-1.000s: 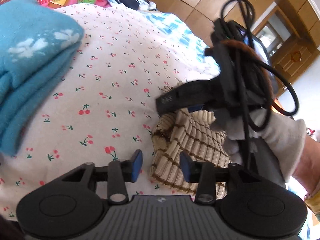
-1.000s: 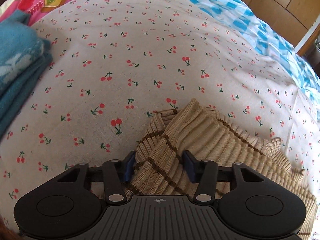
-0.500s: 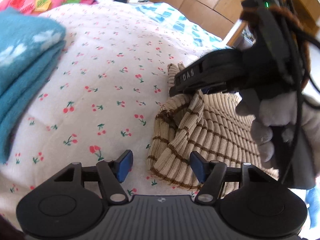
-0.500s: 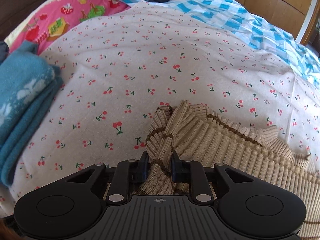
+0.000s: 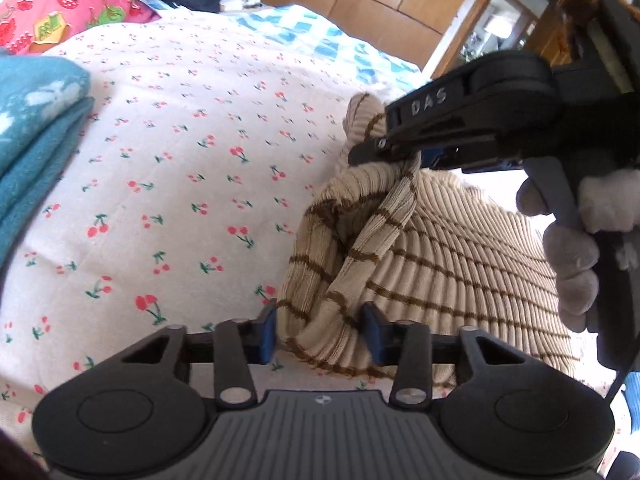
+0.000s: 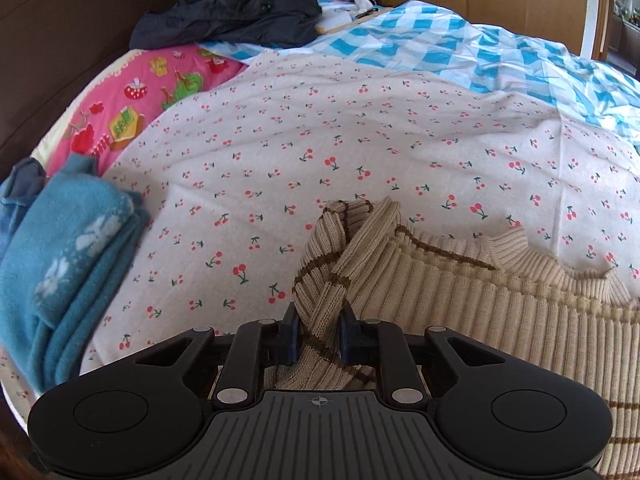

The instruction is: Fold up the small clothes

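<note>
Folding a striped sweater on the bed: an early stage.
The right hand-held gripper (image 6: 318,338) pinches a bunched sleeve of the beige sweater (image 6: 460,300); the left hand-held gripper (image 5: 318,330) is closing around a fold of its near edge (pads just touching). The sweater lies crumpled on the cherry-print sheet (image 6: 320,140), not yet folded; a folded blue garment (image 6: 76,248) sits aside, apparently done.

At lower centre the right gripper (image 6: 318,338) pinches a bunched fold of the beige ribbed sweater (image 6: 460,292); a folded blue towel (image 6: 68,264) lies far left on the cherry-print sheet (image 6: 360,140).
</note>
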Available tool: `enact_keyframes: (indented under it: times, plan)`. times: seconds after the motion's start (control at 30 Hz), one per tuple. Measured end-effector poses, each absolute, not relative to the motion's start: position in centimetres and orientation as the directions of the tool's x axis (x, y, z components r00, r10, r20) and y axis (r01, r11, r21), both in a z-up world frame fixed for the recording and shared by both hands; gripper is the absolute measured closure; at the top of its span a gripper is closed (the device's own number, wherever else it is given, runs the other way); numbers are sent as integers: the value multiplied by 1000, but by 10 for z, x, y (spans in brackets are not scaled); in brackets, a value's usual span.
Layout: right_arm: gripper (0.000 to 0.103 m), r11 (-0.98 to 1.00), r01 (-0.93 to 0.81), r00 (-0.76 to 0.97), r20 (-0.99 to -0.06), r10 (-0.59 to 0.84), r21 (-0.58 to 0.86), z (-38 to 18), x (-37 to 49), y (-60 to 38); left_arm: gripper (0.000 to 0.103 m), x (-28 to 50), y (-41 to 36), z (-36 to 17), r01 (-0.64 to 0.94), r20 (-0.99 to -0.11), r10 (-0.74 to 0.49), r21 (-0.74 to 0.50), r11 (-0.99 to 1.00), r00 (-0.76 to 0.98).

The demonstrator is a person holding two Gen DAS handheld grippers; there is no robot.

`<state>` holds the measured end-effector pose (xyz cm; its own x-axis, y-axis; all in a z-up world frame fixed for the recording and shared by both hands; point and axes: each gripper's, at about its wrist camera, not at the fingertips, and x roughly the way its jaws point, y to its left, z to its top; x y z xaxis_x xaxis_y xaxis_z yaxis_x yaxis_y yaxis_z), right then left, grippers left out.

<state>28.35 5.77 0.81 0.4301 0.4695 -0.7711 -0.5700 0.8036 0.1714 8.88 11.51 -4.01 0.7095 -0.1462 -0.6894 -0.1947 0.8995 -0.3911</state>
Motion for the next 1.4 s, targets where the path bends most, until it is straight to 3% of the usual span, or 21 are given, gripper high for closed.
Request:
enact_keyframes:
  times: [0.1,0.3,0.57,0.9,1.13,1.4]
  plan:
    - [86,804,-551,431,-748,504,224,13,284,39,79,91,113,-38,-179,-685,-182,-422,889,706]
    - [86,795,-468,456,-666,590,384,27,288,-29,80,91,82,-9,-100,-632,-242,-456,884,736]
    - [86,735,-291,580,-498,645,613,23,289,-171,80,112,-20,31,171,-593,-402,-406,898,698]
    - [86,669,-68,580,-516,630,740,-60,306,-271,80,150,-122,1,256,-721,-411,-321,912,558]
    - [87,630,-99,599,-460,655,770,-54,299,-286,80,150,-147,8,269,-729,-389,-284,920,562]
    - [87,642,-50,585,-498,640,765,-69,302,-296,80,151,-164,-5,301,-758,-357,-220,928,546]
